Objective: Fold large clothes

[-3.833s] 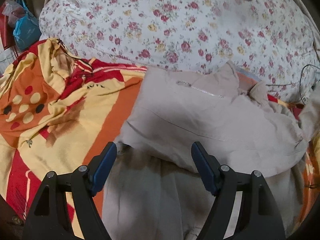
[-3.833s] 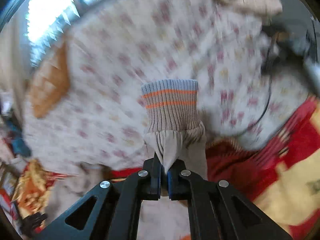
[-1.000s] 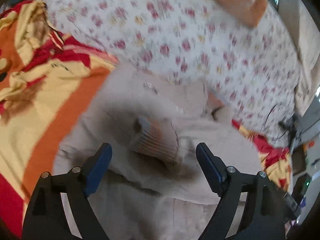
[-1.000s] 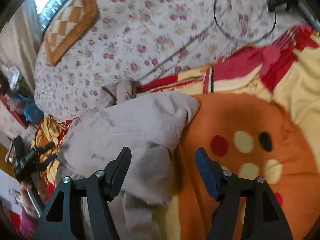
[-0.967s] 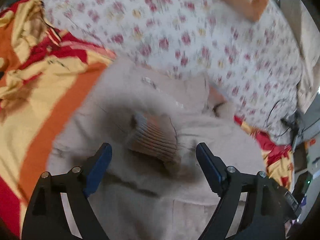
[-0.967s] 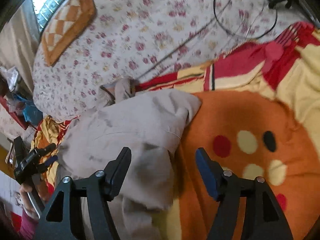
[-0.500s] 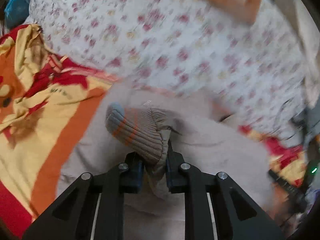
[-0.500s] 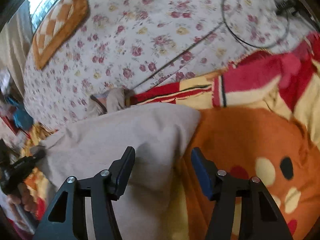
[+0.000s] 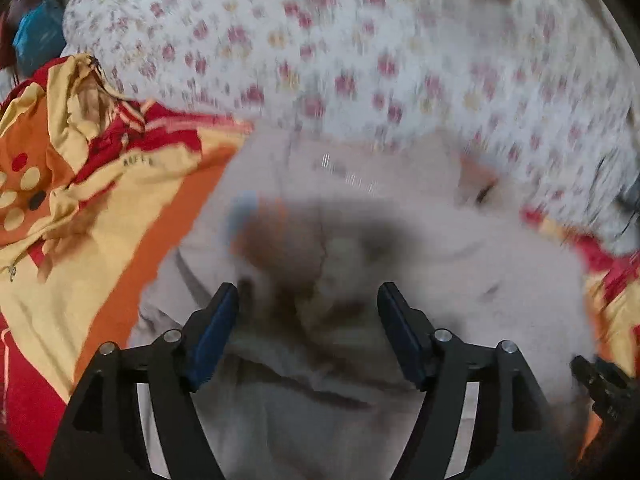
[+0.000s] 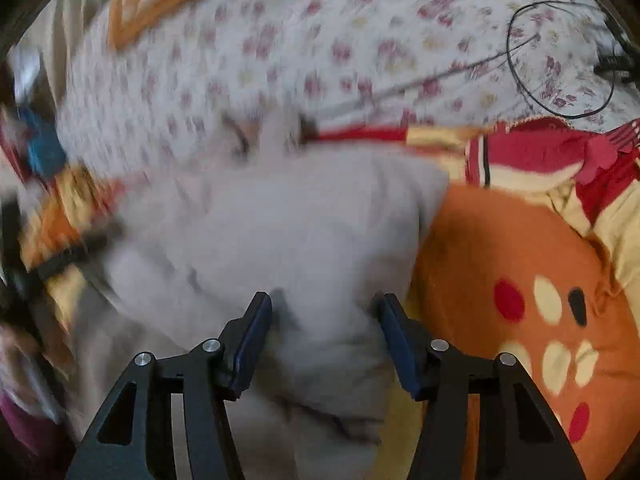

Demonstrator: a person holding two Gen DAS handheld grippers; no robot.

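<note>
A beige zip jacket [image 9: 460, 280] lies crumpled on the bed, blurred by motion in both views. Its ribbed cuff [image 9: 256, 224], striped blue and orange, rests on the jacket body just ahead of my left gripper [image 9: 308, 308]. That gripper's jaws are opening, with loose beige cloth below them and nothing pressed by the pads. In the right wrist view the jacket [image 10: 300, 232] fills the middle. My right gripper [image 10: 324, 320] hovers over its right-hand fold. Its jaws are closing with cloth between them, and the pads are not pressing on it.
An orange, yellow and red patterned blanket [image 9: 80, 220] [image 10: 520, 260] lies under the jacket. Behind it is a white floral quilt [image 9: 360, 60] with a black cable loop [image 10: 560, 60]. The other gripper [image 9: 604, 384] shows at the lower right of the left wrist view.
My left gripper closed on the ribbed cuff, lifted it, then let it go and opened; the cuff now lies on the jacket. My right gripper slid left over the jacket's edge.
</note>
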